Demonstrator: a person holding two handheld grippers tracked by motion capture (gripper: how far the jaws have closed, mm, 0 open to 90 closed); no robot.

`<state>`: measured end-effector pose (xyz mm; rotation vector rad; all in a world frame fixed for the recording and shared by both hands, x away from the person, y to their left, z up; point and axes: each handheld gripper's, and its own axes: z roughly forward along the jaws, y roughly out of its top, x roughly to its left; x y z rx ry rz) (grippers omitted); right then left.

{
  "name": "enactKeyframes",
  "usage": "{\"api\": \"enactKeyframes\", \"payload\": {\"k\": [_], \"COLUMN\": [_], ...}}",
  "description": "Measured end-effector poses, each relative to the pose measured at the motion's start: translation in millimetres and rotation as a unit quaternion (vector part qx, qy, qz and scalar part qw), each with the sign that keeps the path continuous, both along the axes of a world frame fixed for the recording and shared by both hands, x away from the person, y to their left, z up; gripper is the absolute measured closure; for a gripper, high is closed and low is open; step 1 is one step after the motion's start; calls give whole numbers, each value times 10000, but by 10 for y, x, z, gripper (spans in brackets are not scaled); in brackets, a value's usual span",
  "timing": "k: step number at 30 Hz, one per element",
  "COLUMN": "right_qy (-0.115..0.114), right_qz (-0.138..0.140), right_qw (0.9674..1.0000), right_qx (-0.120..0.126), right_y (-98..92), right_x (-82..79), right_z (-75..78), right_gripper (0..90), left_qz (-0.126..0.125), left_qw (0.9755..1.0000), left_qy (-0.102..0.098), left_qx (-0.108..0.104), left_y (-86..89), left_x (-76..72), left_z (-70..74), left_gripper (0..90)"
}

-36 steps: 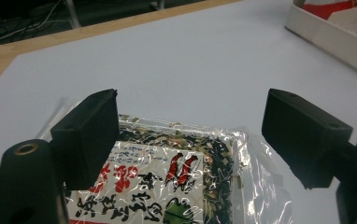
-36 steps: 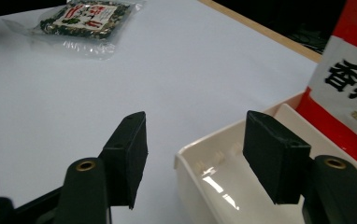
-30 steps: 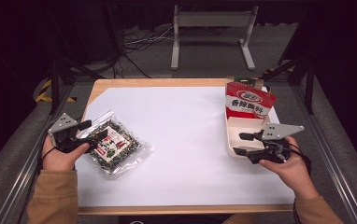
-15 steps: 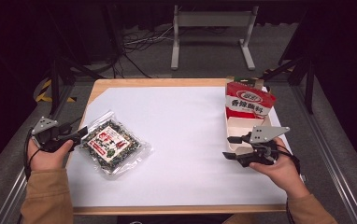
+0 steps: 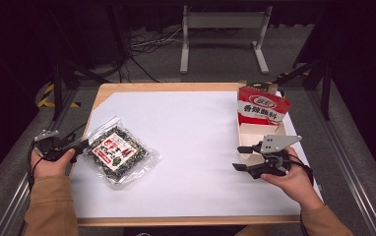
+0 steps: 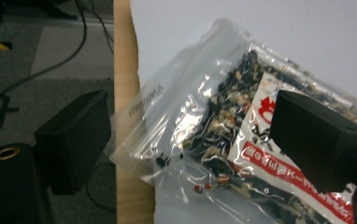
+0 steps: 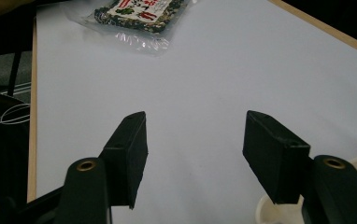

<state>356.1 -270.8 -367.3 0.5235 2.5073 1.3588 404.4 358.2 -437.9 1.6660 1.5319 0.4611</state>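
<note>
I've spread my left gripper (image 5: pixel 80 145) at the snack bag's (image 5: pixel 118 153) corner, probably to pinch it; my right gripper (image 5: pixel 242 158) waits open, holding nothing.

Wide bare stretch of white tabletop (image 5: pixel 196 132) between clear snack bag (image 5: pixel 119 155) at left edge and open box (image 5: pixel 260 130) at right edge; free passage through middle and along near side. Red packet (image 5: pixel 262 105) standing upright in box, blocking far right corner. Left gripper (image 5: pixel 73 146) at bag's corner, right gripper (image 5: pixel 242 157) just beside box, jaws wide, well apart.
</note>
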Motion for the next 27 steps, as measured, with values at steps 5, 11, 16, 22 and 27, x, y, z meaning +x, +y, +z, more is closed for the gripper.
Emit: {"api": "enactKeyframes", "payload": {"k": [5,11,16,22,27], "right_qy": [8,23,30,45,68], "right_qz": [144,216,265,284,321], "right_qw": [9999,9997,9996,9995,9994], "right_qx": [-20,-82,-87,-100,-109], "right_y": [61,108,130,148,172], "right_x": [-29,-45,-56,-55,-49], "right_z": [-8,-33,-42,-55,-73], "right_gripper": [397,394,390,387,384], "left_qz": [53,79,131,65,7], "left_qw": [9995,9989,9983,9979,9973], "left_qy": [314,453,546,618,639], "left_qx": [11,-67,-135,-178,-354], "left_y": [-4,6,32,47,74], "left_x": [31,52,58,86,110], "left_z": [-94,-188,-239,-247,-259], "left_gripper": [86,87,95,113,140]}}
